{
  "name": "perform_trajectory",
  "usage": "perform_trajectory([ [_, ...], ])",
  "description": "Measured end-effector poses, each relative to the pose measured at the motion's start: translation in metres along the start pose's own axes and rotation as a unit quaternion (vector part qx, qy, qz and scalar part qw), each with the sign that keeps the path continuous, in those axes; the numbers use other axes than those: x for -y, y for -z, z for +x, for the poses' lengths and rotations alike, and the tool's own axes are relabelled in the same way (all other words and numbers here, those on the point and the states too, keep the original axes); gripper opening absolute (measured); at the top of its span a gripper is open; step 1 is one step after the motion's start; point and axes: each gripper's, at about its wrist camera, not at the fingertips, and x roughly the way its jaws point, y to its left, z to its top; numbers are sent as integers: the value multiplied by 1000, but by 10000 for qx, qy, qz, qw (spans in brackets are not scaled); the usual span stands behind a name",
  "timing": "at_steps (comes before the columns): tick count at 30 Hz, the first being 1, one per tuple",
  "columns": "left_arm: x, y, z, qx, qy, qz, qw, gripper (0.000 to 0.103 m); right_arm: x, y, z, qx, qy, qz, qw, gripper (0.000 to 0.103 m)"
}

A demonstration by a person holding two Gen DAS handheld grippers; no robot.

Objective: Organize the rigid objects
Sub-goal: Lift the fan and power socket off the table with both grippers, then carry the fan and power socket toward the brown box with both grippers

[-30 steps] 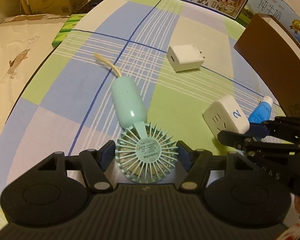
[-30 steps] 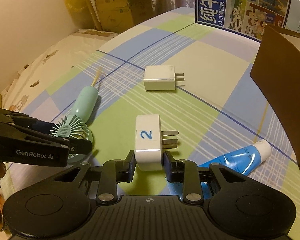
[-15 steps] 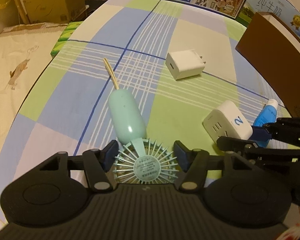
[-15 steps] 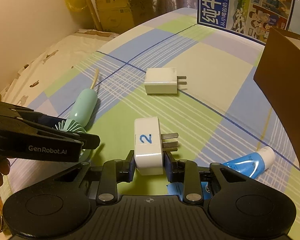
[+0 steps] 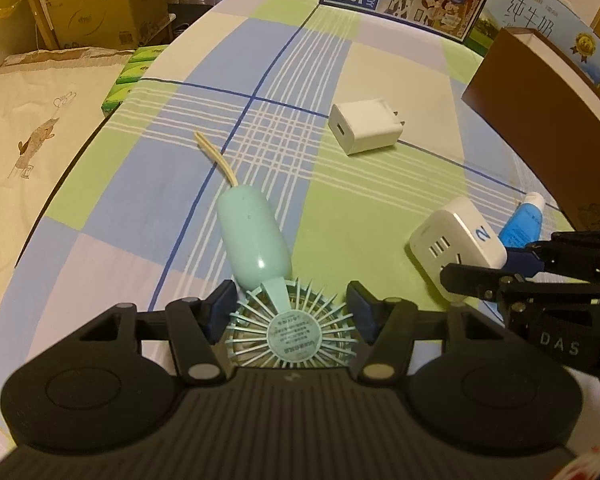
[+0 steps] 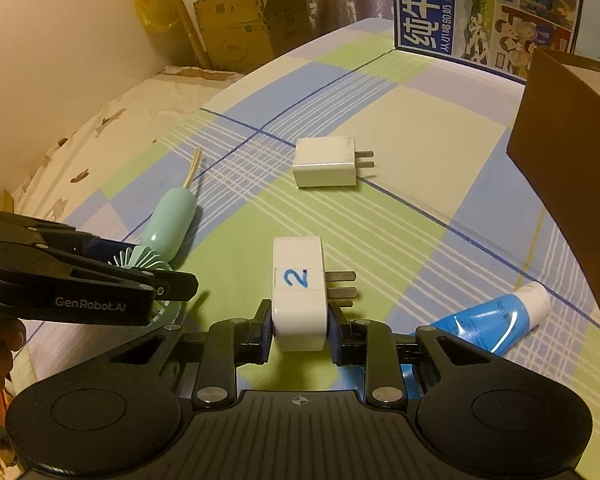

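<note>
Your brown box (image 6: 572, 128) stands open at the right, likely the bin. Your left gripper (image 5: 290, 312) straddles the fan (image 5: 284, 320) head on the cloth, jaws half open, apparently touching. Your right gripper (image 6: 300, 326) pinches the adapter (image 6: 299, 288) tight, prongs clear.

Checked blue-green tablecloth (image 5: 380, 72), cardboard boxes (image 5: 88, 12) against pale wall (image 6: 60, 60), possibly curtains behind, dim warm light
</note>
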Motion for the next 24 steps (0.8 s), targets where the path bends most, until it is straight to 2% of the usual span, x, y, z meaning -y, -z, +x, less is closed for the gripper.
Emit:
perform_trajectory([
  [6,2,3,-9,-12,46,20,10000,56,-2,-1,-9,104,-4,15,9999,24],
  [14,-4,18,-9,-329,59,-126,9994,56,-5,8,-16,40,-12,67,10000,24],
  [24,-4,23,-15,-307,45,-57,9995,56,-6,17,-24,12,38,149,9999,24],
])
